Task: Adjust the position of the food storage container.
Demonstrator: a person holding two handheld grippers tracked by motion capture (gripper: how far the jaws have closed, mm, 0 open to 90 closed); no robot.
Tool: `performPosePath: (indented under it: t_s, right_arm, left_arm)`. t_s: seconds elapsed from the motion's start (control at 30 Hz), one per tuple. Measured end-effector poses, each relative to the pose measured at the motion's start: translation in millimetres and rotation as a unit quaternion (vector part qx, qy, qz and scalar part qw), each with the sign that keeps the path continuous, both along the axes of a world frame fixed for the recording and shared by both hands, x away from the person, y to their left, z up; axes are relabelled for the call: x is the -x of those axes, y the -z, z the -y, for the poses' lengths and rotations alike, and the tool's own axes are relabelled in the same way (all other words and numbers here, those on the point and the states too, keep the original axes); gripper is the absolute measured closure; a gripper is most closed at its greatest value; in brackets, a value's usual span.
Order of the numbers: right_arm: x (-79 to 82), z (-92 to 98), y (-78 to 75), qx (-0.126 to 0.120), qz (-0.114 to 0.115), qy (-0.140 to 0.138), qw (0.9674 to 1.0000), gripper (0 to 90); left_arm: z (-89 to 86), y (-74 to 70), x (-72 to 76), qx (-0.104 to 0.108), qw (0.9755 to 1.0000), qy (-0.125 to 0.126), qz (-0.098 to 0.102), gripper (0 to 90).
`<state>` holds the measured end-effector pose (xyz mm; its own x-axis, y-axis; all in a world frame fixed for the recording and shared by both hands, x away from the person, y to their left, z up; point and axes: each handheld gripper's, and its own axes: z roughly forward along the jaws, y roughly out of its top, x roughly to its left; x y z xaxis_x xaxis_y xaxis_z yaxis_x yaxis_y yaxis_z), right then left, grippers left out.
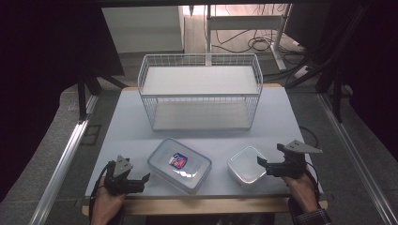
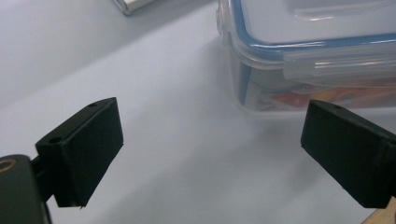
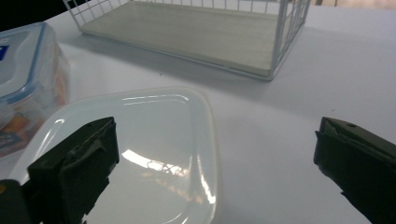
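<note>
Wide-open left gripper [image 1: 146,178] faces a lidded box [image 1: 179,164] just beside it, wide-open right gripper [image 1: 261,162] beside a clear tub [image 1: 246,165], on a pale table [image 1: 281,117] near a wire basket [image 1: 201,91].

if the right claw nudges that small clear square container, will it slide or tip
Probably slide: the small clear container sits low and flat on the smooth table, so tipping seems unlikely. It looks empty and thin-walled, so likely light and quick to skid. Its glossy lid may be slippery for the open right claw.
</note>
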<state>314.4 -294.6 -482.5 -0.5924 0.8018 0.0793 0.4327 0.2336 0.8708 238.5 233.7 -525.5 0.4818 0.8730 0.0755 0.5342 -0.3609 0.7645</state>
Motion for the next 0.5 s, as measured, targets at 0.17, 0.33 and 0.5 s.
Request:
performPosePath:
  t_s: [0.17,0.33,0.5]
  right_arm:
    - [2.1,-6.2,0.2,0.008,-0.012,-0.002,0.9999,1.1]
    - [4.3,-12.2,-0.7,0.019,-0.014,-0.002,0.9997,0.0]
    - [5.5,-13.7,-3.3,0.028,-0.016,-0.004,0.9995,0.0]
  left_arm:
    - [-2.8,-0.2,-0.4,0.012,0.9999,0.004,0.001,5.8]
    - [-3.0,0.4,-1.9,0.015,0.9998,0.009,-0.004,5.8]
    - [-0.5,0.7,-1.0,0.006,0.9998,0.019,-0.002,5.7]
